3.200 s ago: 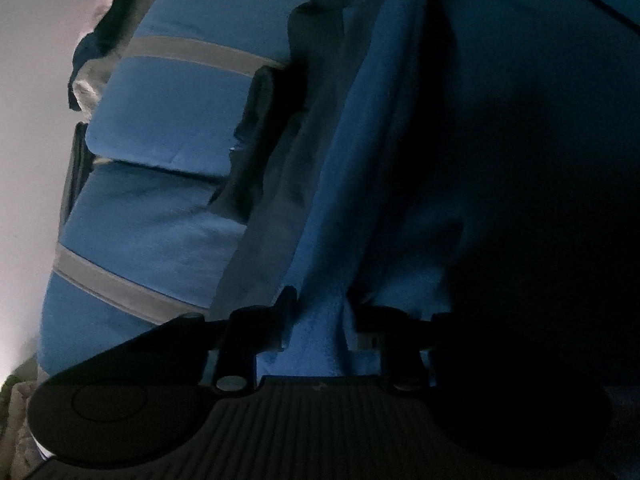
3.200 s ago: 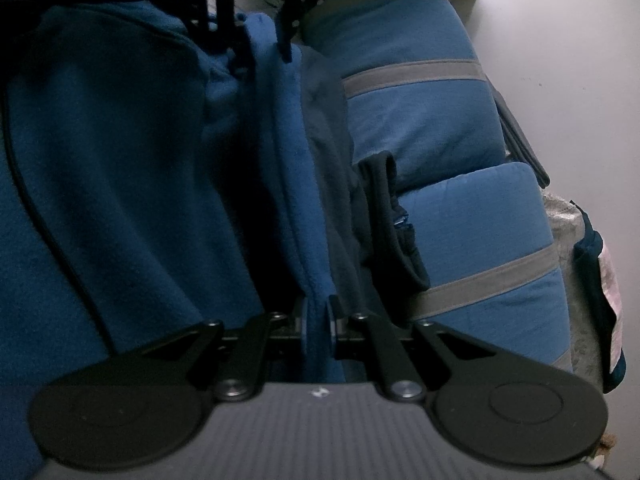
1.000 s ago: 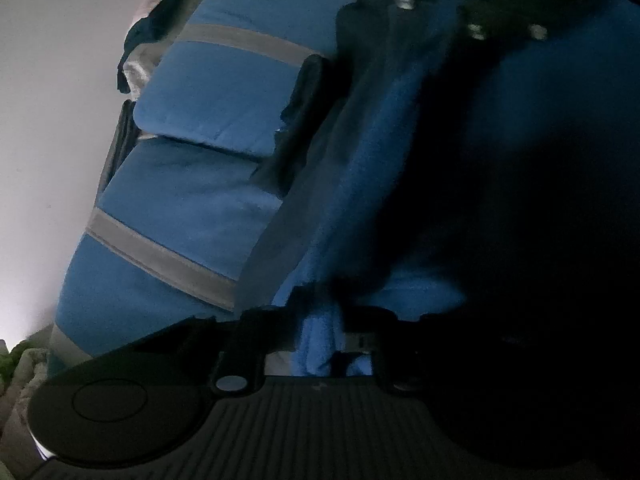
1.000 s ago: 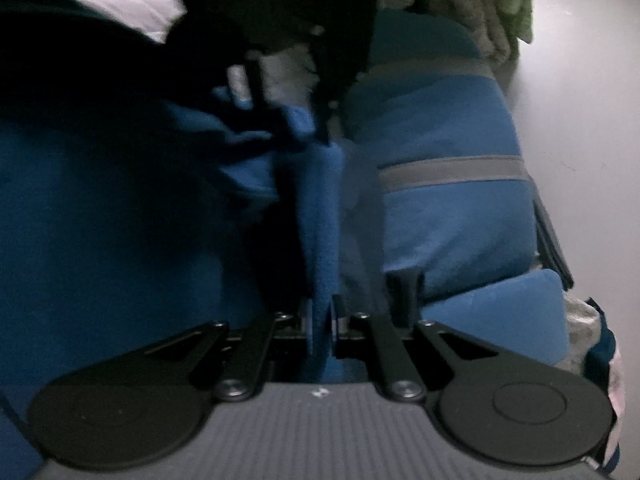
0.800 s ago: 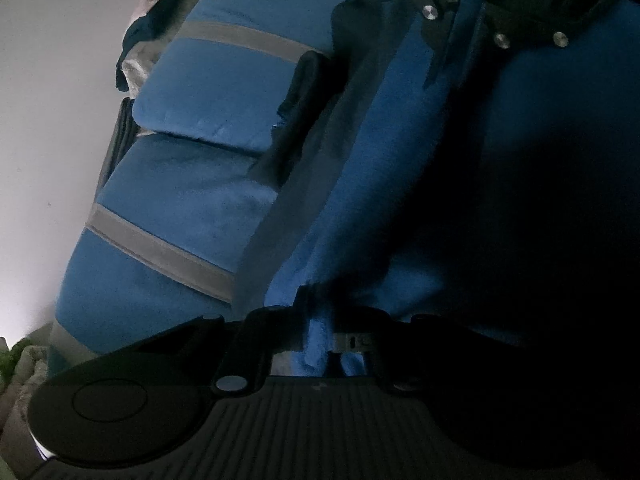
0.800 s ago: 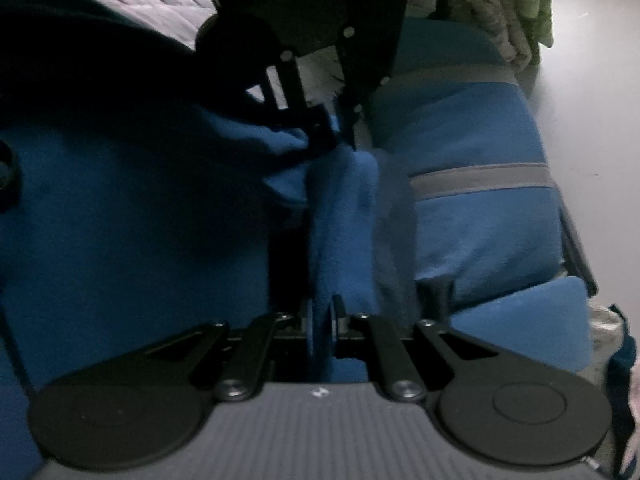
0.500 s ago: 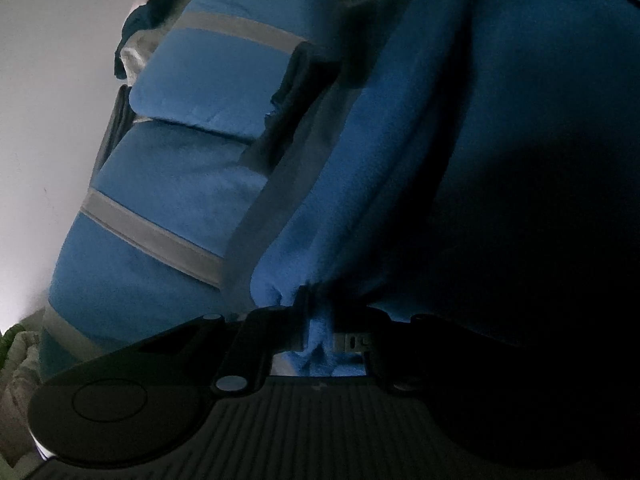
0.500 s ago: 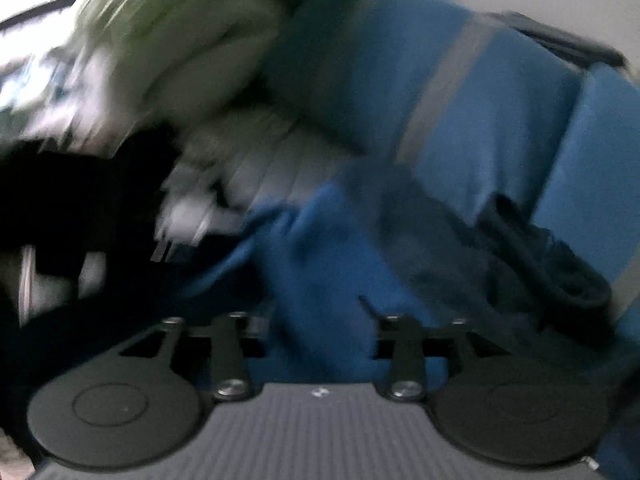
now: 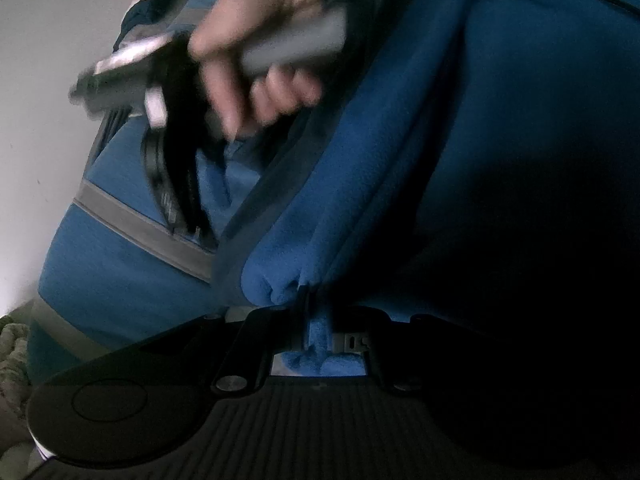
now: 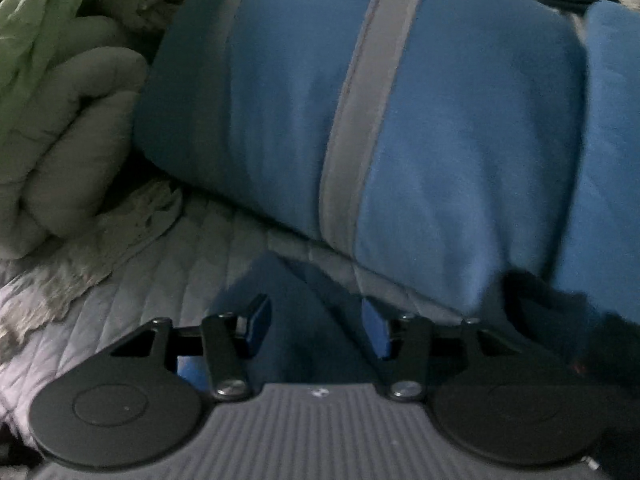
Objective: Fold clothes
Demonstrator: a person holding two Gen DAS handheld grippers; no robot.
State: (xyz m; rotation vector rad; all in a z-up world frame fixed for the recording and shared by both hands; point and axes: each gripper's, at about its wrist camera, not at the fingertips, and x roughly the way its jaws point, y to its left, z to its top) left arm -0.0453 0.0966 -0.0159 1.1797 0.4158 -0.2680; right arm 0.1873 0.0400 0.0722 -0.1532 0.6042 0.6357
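Your left gripper [image 9: 316,320] has its jaws pinched on a folded edge of the blue fleece garment [image 9: 460,140], which bunches between the fingers and rises away to the right into shadow. Your right gripper [image 10: 316,332] has its jaws spread wide; a dark blue fold of the same garment [image 10: 304,312] lies between the pads without being squeezed. 0.8 s ago those jaws were narrowed on the fleece edge, so the right side has let go. The fleece looks soft and napped. Beyond it sits a blue cushion [image 10: 420,100] crossed by a flat grey stripe [image 10: 352,120], resting on a pale quilted cover [image 10: 132,280] beside a puffy beige and green comforter [image 10: 60,128]. In the left view, your right hand [image 9: 260,40], blurred, grips the other tool's grey handle in front of the cushion, where 0.5 s ago no hand showed.
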